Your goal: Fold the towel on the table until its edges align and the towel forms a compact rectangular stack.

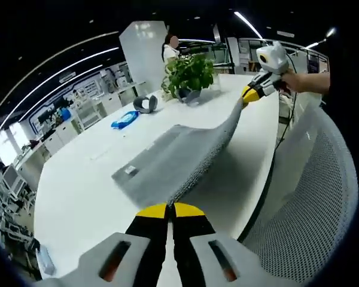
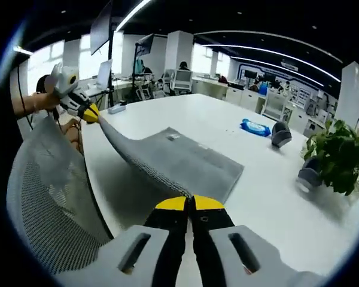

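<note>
White and broad, the bench (image 1: 84,191) carries a grey towel (image 1: 173,158) that lies partly flat on it and partly lifted off its near edge. The towel's far portion rests on the bench top, with a small label (image 1: 130,170) showing near one side; its near edge is raised and stretched taut between two corners.

The left gripper (image 1: 169,210) has its yellow-tipped jaws clenched on one raised corner of the towel, and the cloth runs up from those tips across the left gripper view. The right gripper (image 2: 188,203) is likewise clamped on the opposite corner, jaws pressed together with the grey cloth pinched at the tips. Each gripper also appears at the far end of the towel in the other's view, held by a hand (image 1: 299,81).

Beyond the towel on the bench sit a blue packet (image 1: 125,119), a dark grey curved object (image 1: 145,104) and a potted green plant (image 1: 188,75). A mesh-backed chair (image 1: 314,197) stands just beside the bench edge. Behind lies an open office with desks, monitors and ceiling light strips.
</note>
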